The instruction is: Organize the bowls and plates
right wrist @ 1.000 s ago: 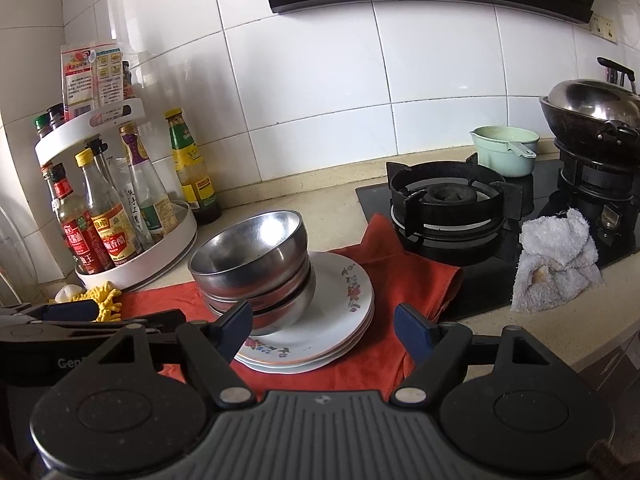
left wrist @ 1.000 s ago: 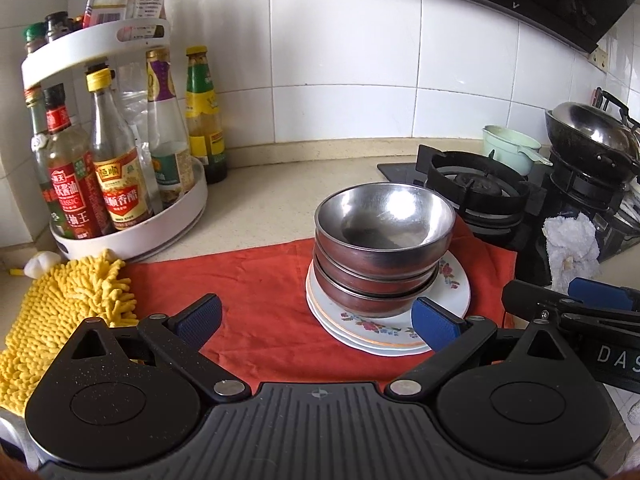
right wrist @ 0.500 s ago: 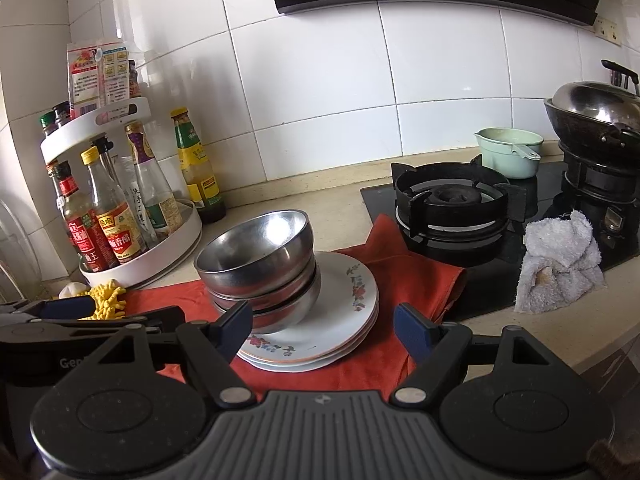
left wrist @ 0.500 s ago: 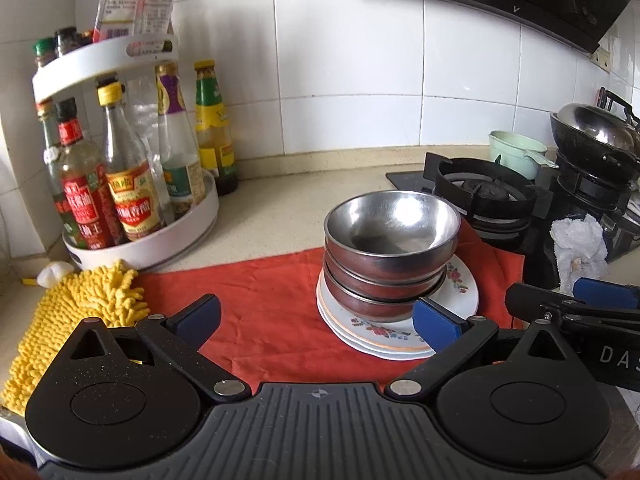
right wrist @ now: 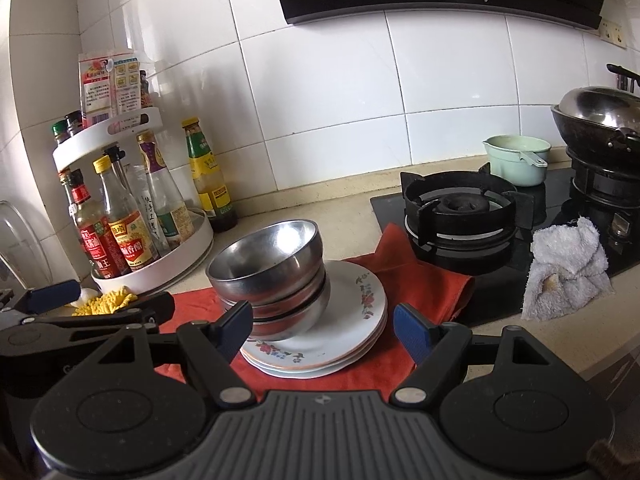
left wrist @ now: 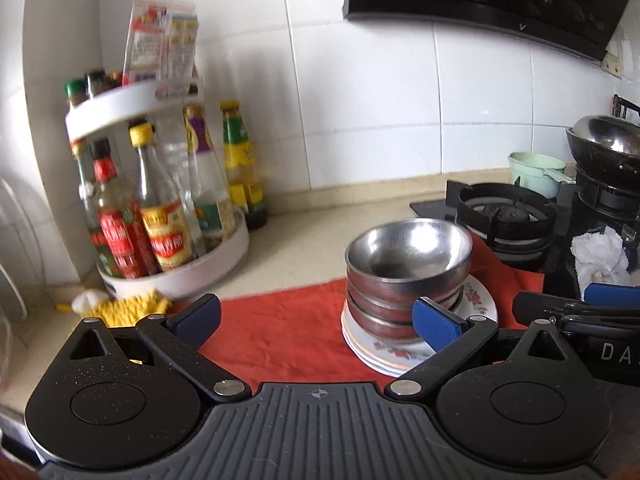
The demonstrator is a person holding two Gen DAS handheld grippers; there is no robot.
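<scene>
Three nested steel bowls [left wrist: 406, 268] [right wrist: 268, 276] stand on a stack of flowered plates [left wrist: 478, 300] [right wrist: 352, 320] on a red cloth [left wrist: 280, 328] [right wrist: 420, 284]. My left gripper [left wrist: 318, 320] is open and empty, in front of the stack and to its left. My right gripper [right wrist: 326, 328] is open and empty, in front of the stack; the plates' front rim shows between its fingers. Each gripper shows at the edge of the other's view: the right one in the left wrist view [left wrist: 580, 312], the left one in the right wrist view [right wrist: 80, 308].
A white two-tier rack of sauce bottles [left wrist: 168, 224] [right wrist: 132, 232] stands at the left, with a yellow mop cloth [left wrist: 128, 310] before it. A gas hob [right wrist: 460, 208], a green pot [right wrist: 516, 160], a wok [right wrist: 600, 116] and a white rag [right wrist: 568, 268] are at the right.
Both grippers have drawn back and tilted up from the stack, so it sits lower and smaller in view. The bowls and plates have not moved. Both grippers stay open.
</scene>
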